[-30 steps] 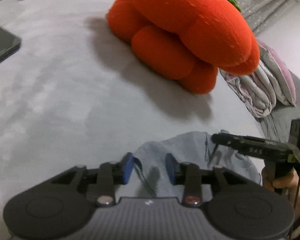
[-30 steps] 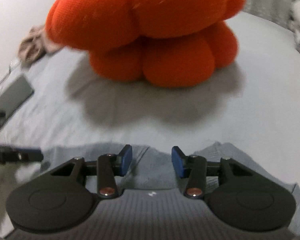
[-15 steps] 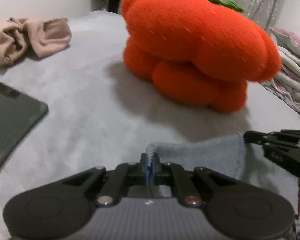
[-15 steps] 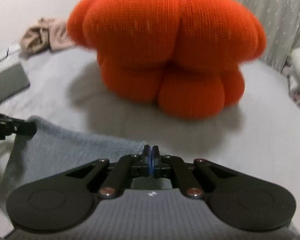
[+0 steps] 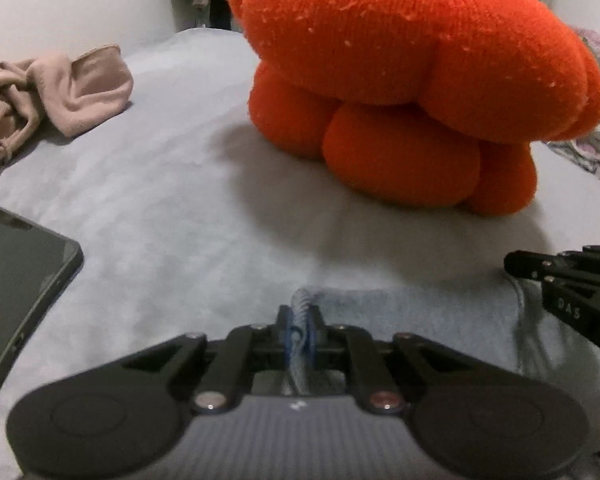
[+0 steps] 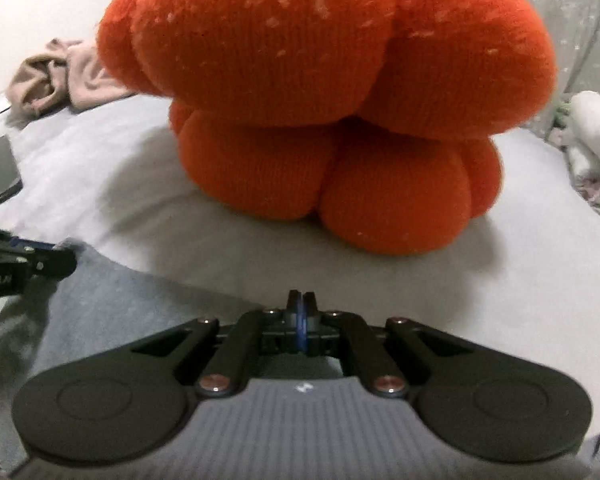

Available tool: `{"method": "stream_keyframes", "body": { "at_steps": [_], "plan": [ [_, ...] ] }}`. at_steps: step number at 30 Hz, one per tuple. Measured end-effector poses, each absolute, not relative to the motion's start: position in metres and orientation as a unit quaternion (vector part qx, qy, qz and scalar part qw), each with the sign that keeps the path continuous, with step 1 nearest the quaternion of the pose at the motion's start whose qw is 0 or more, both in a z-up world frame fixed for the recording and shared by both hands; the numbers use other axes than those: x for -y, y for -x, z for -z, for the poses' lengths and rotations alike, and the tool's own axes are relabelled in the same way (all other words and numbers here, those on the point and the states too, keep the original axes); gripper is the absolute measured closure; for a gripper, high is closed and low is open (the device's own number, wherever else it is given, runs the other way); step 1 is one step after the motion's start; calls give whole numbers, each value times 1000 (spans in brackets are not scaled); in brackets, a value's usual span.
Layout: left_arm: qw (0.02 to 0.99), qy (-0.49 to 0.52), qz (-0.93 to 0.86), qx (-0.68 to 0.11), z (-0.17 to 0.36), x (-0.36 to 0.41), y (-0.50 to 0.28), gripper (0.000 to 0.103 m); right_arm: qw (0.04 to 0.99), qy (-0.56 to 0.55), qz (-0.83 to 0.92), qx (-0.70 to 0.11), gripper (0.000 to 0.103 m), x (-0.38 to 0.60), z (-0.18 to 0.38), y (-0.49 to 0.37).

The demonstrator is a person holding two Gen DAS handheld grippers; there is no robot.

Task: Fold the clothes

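Right gripper (image 6: 302, 312) jaws opening, barely parted, over blue-grey garment (image 6: 112, 312); orange plush (image 6: 320, 100) beyond on bed (image 6: 520, 272).

Directly ahead of both tongs we see a large orange plush cushion (image 5: 412, 80), filling the upper centre and upper right of the left wrist view and the upper centre of the right wrist view; it blocks any straight forward path. Between it and the tongs lies a band of bare grey bed sheet (image 5: 172, 208), open for passage. At the left edge a dark flat tablet (image 5: 16, 292) occupies the sheet, and a crumpled beige garment (image 5: 60, 92) sits in the upper left. Bunched bedding (image 6: 592, 148) bounds the right edge. We note open sheet between tablet and cushion.
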State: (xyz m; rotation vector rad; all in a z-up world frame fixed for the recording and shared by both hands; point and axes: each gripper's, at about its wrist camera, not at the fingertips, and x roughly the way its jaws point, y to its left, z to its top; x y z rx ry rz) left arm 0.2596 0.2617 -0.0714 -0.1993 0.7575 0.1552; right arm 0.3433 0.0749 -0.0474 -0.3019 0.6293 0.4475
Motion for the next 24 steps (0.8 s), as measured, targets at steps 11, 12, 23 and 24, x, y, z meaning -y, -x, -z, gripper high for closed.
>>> {"method": "stream_keyframes", "body": {
  "at_steps": [11,12,23,24],
  "plan": [
    [908,145,-53,-389,53,-245,-211,49,924,138,-160,-318,62,-11,14,-301],
    [906,150,-49,-392,52,-241,-206,49,924,137,-153,-321,62,-4,12,-294],
    [904,142,-18,-404,43,-199,-172,48,928,122,-97,-339,62,75,7,-230],
    [906,134,-14,-402,40,-195,-174,48,928,125,-94,-338,62,81,7,-228]
  ]
}}
